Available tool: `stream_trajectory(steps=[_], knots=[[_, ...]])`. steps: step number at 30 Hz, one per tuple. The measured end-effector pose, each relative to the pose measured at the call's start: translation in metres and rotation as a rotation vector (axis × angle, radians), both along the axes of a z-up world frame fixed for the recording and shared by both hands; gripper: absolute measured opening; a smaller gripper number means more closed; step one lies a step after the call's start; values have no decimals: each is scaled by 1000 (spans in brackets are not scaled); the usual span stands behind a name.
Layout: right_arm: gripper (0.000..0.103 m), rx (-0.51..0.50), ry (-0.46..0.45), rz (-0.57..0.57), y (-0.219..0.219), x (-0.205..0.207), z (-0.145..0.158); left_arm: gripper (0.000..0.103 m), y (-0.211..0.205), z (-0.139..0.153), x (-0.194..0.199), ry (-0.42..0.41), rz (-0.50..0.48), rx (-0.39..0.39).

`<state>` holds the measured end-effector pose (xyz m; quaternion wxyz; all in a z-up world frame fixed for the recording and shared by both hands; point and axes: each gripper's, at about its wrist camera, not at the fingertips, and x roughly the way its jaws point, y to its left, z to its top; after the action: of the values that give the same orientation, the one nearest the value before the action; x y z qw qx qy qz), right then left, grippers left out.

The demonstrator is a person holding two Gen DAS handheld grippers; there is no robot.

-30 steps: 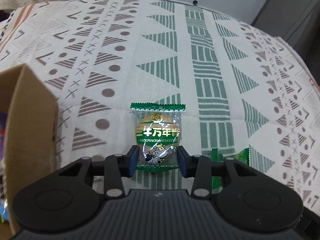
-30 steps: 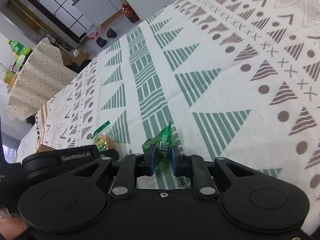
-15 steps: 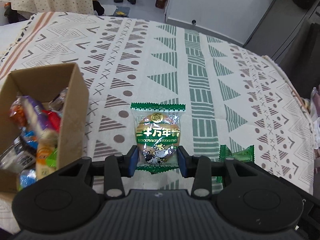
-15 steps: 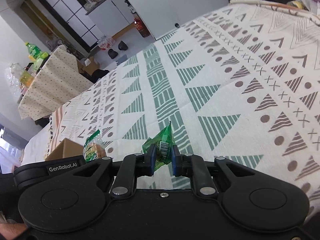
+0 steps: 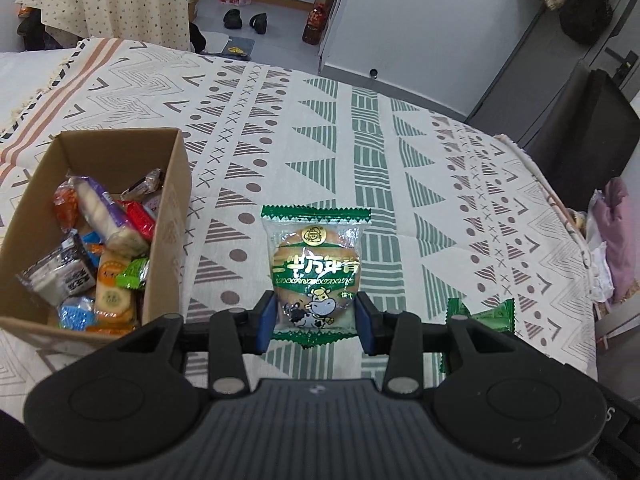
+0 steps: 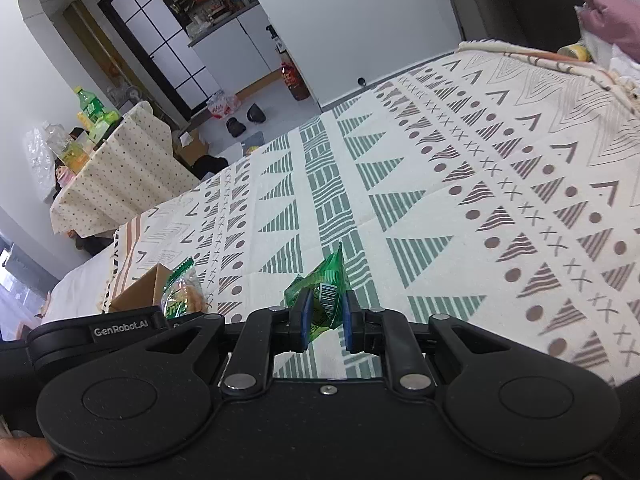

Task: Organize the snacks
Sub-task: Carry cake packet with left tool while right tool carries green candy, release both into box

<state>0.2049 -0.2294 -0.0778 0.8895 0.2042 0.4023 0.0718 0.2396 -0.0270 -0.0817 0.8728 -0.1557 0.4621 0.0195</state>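
Snacks were held in both tools, one packet each, above a table covered in a patterned cloth [image 5: 400, 152].

From the left wrist camera, the left gripper [image 5: 316, 322] was clenched on the lower end of a clear, green-edged biscuit packet [image 5: 315, 272], which stood upright between the blue pads. A cardboard box [image 5: 168, 216] sat on the cloth to the left, already holding a jumble of wrapped snacks [image 5: 100, 248]. Half a second before, the box showed only partly at the frame's edge; a second before, just one wall of it was visible. The view had pulled up and back, so the whole open box now lay in sight. That suggested the packet had been lifted clear and could next travel left to the box. A green wrapper [image 5: 492, 314] showed low on the right, behind the tool.

From the right wrist camera, the right gripper [image 6: 325, 322] was clenched on a small green candy packet [image 6: 326, 292], crumpled, with a barcode showing. More of the room showed than before, so this tool had risen too. The box corner and the biscuit packet appeared at lower left.
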Motion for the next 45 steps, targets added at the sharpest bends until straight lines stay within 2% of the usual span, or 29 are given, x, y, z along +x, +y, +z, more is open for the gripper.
stream_trajectory(steps=[7, 25, 35, 45], knots=[[16, 2, -51, -16, 5, -24, 11, 40, 7, 13, -29, -43, -18, 5], [16, -36, -159, 23, 42, -75, 43, 40, 44, 43, -89, -148, 6, -13], [16, -47, -181, 70, 76, -79, 49, 40, 75, 53, -104, -186, 39, -14], [16, -27, -174, 137, 118, -61, 48, 40, 117, 55, -100, -184, 99, -9]])
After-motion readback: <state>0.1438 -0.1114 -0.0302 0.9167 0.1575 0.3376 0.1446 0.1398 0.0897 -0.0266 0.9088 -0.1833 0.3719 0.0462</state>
